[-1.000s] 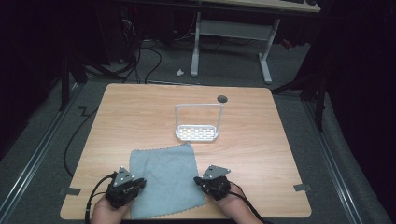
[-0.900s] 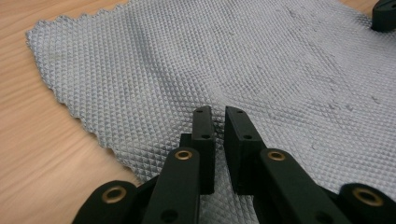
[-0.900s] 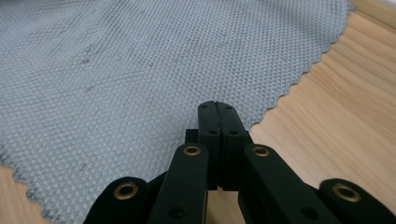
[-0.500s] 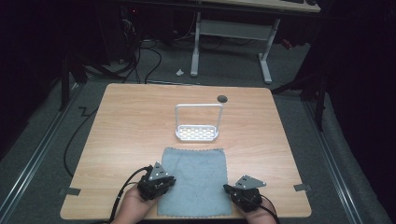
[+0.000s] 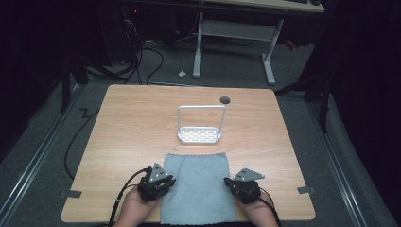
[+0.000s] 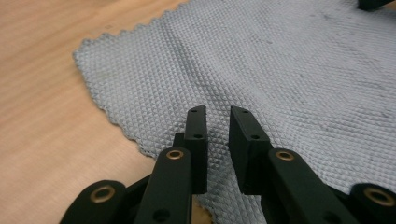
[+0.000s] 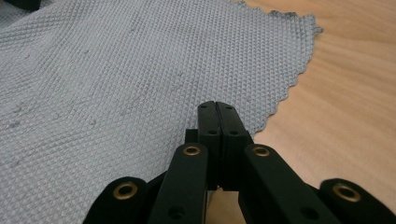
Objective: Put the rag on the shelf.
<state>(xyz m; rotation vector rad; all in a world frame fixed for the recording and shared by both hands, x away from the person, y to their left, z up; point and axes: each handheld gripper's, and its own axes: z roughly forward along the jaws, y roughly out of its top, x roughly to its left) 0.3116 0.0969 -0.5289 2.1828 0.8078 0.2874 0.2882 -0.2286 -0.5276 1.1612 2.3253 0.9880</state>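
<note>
Your left tool (image 6: 217, 122) has just been opening; its jaws stand a little apart over the left edge of the grey cloth (image 5: 197, 185), nothing pinched between them. Your right tool (image 7: 217, 116) has its jaws pressed together at the cloth's right edge; whether a fold sits between them you cannot tell. The cloth lies flat at the near edge of the counter (image 5: 127, 127), just in front of the white rack (image 5: 200, 124). Expect it light, limp and textured: pinch a corner or the zigzag hem, and lift both sides evenly.
</note>
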